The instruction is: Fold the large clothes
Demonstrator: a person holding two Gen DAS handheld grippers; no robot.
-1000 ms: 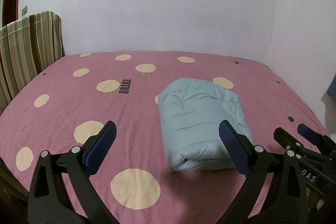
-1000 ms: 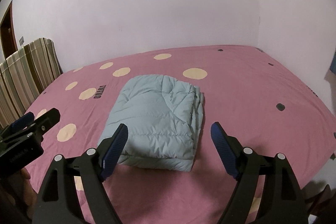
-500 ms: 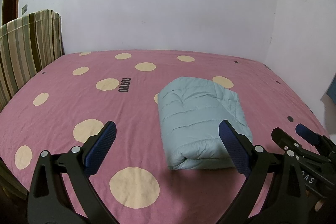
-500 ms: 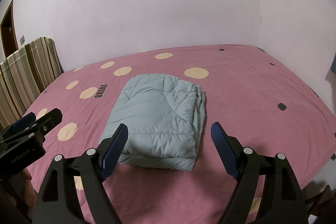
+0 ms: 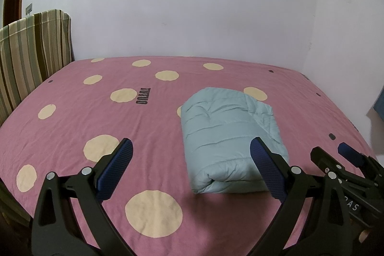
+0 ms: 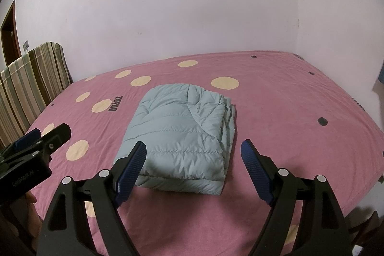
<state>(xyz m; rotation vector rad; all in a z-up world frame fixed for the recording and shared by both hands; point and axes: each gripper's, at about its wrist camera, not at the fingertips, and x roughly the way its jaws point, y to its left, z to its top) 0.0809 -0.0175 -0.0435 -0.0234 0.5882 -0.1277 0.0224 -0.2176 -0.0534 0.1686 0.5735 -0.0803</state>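
A: In the left wrist view, what does the left gripper (image 5: 190, 160) do?

B: Its jaws are spread wide and hold nothing. The blue pads (image 5: 115, 169) stand far apart over the pink bed sheet (image 5: 72, 116) with cream dots.

A: And where is the folded garment?

B: The light blue padded jacket (image 5: 228, 133) lies folded in a thick packet on the bed, at about two o'clock from the middle between the fingertips. The right finger of this gripper stands in front of its near right corner, but it is not possible to tell if it touches. At four o'clock, at the edge of the picture, the right gripper (image 5: 336, 155) comes in from the side.

A: Something else in this view?

B: A striped headboard (image 5: 31, 56) stands at nine o'clock, and the white wall (image 5: 192, 4) is behind the bed.

A: Now the right wrist view.

B: The right gripper (image 6: 193, 160) is also spread open, with nothing between the pads. The jacket (image 6: 182, 131) lies at twelve o'clock, just beyond the fingertips; its folded edges are stacked on its right side. The left finger covers its near left corner. The left gripper (image 6: 43, 136) shows at nine o'clock, over the sheet (image 6: 288, 112), beside the jacket and apart from it. The headboard (image 6: 31, 83) is at ten o'clock.
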